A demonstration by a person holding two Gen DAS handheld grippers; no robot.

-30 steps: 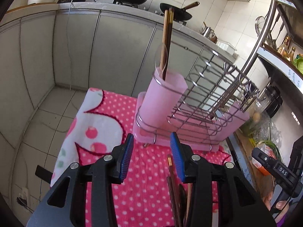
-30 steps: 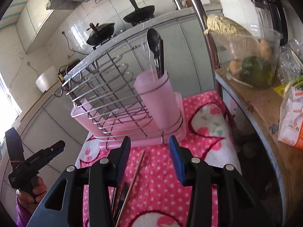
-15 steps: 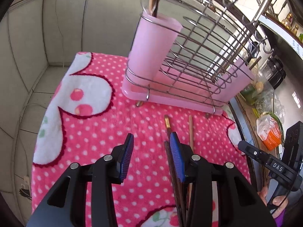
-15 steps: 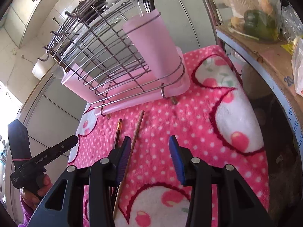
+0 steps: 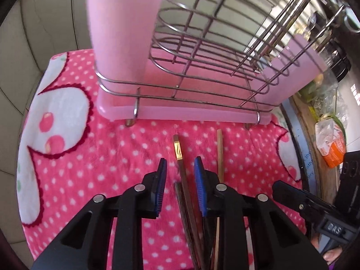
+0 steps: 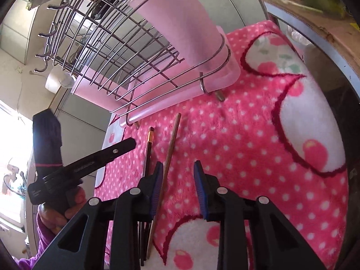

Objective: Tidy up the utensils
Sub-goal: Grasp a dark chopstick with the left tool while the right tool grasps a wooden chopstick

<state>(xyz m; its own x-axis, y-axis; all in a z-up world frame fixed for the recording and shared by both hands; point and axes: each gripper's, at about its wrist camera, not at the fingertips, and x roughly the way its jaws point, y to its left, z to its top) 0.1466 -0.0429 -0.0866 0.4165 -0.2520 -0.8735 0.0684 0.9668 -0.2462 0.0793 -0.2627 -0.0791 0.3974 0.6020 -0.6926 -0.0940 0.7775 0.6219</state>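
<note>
On the pink dotted cloth [image 5: 112, 168], in front of the rack, lie a dark chopstick with a gold band [image 5: 178, 151] and a pale wooden chopstick [image 5: 220, 155]. My left gripper [image 5: 180, 174] hangs low over the cloth with its jaws closing. The dark chopstick lies between the blue pads, with a gap on each side. My right gripper [image 6: 177, 176] is closing too. The pale chopstick [image 6: 172, 144] runs just inside its left pad and touches neither pad. The dark chopstick [image 6: 149, 144] lies outside that pad.
The wire rack on its pink tray [image 5: 191, 114] stands just behind the chopsticks, with a pink cup [image 5: 126, 22] at one end. A wooden shelf edge [image 6: 333, 36] with food bags borders the cloth. A hand [image 6: 56, 216] holds the other gripper.
Both grippers have dropped toward the cloth and tilted down, and their jaws have narrowed. The left one shifted so that the dark chopstick now lies between its pads.
</note>
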